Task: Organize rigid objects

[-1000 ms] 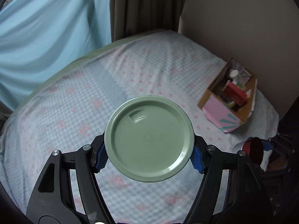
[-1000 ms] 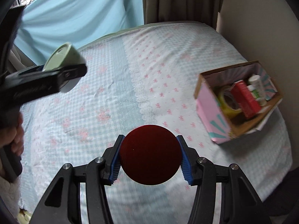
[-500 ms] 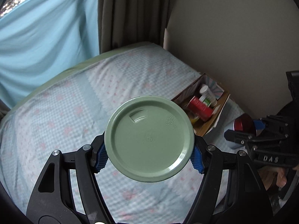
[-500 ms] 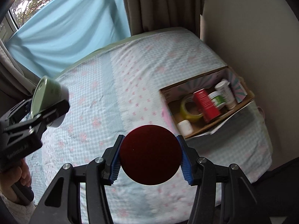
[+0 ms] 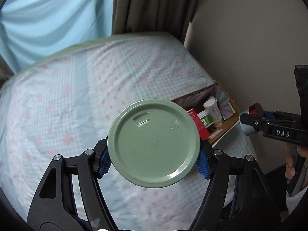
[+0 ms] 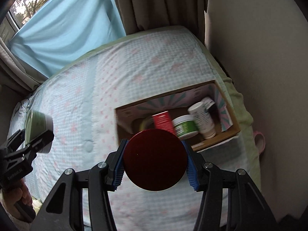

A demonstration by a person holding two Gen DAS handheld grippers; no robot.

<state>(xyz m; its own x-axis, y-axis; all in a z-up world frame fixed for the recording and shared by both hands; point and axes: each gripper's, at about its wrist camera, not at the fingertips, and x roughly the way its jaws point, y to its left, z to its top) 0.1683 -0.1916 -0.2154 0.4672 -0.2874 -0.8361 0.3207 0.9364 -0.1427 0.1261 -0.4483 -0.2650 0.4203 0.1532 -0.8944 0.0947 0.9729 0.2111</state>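
My left gripper (image 5: 154,163) is shut on a green-lidded jar (image 5: 154,143), held in the air above the bed; it also shows in the right wrist view (image 6: 36,124). My right gripper (image 6: 155,170) is shut on a red-lidded jar (image 6: 155,156), held just in front of the open cardboard box (image 6: 233,132); this jar shows at the right in the left wrist view (image 5: 254,116). The box holds a red carton (image 6: 163,122), a green-labelled tub (image 6: 185,128) and a white bottle (image 6: 203,118).
The box (image 5: 229,120) sits at the bed's right edge by a beige wall (image 6: 259,57). The bed has a light checked cover (image 5: 77,96). Brown curtains (image 6: 154,3) and a blue sheet (image 6: 67,25) hang at the far end.
Both grippers rose and swung toward the box. The box now lies closer under the right gripper, and its inside is seen more from above. Both jars stay gripped.
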